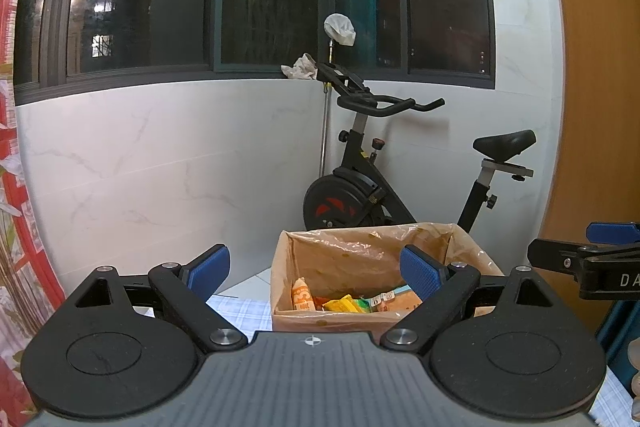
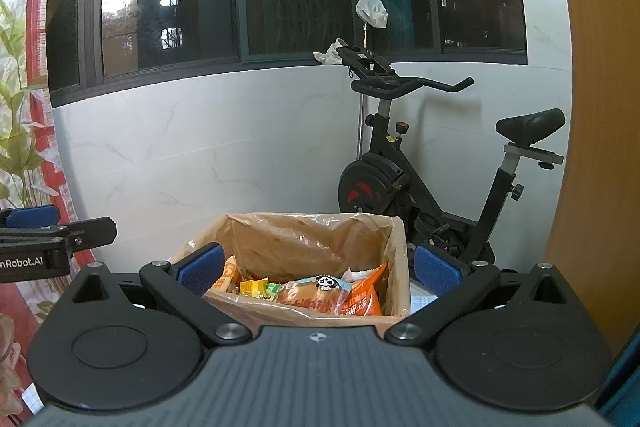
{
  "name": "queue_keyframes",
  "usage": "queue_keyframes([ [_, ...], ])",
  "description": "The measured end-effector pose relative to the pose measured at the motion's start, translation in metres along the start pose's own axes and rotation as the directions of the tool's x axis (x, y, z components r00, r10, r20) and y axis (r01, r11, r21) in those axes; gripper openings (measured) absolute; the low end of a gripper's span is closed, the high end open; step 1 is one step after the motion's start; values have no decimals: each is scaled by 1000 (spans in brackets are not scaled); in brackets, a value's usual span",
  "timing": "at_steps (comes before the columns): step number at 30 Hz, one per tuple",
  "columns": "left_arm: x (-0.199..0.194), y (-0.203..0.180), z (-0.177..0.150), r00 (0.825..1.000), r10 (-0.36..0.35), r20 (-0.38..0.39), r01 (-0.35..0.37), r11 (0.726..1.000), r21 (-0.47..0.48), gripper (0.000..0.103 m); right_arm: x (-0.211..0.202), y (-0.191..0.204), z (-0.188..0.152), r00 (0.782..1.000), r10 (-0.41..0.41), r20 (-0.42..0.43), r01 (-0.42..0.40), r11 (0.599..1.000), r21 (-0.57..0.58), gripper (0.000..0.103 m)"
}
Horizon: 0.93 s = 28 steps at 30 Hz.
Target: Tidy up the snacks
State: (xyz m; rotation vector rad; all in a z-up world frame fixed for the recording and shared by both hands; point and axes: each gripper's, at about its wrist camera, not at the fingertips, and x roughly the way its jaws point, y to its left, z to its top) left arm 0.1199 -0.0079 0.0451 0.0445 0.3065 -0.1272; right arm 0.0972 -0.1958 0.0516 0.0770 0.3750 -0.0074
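Grippers, left (image 1: 316, 271) and right (image 2: 318, 269), tilt slightly downward toward snack box (image 2: 394, 255), fingers spread, seemingly empty.

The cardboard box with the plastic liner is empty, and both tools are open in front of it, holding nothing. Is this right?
Not quite. The cardboard box is not empty: the right wrist view shows snack packets lying inside its liner. The rest holds: the left tool and the right tool are open in front of it, holding nothing.
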Motion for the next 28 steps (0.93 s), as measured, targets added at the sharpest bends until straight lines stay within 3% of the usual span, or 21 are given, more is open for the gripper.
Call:
queue_keyframes([
  [28,-3,6,-2,1000,-14,18,14,1000,8,94,-2,-5,-2,1000,-8,9,8,1000,8,103],
])
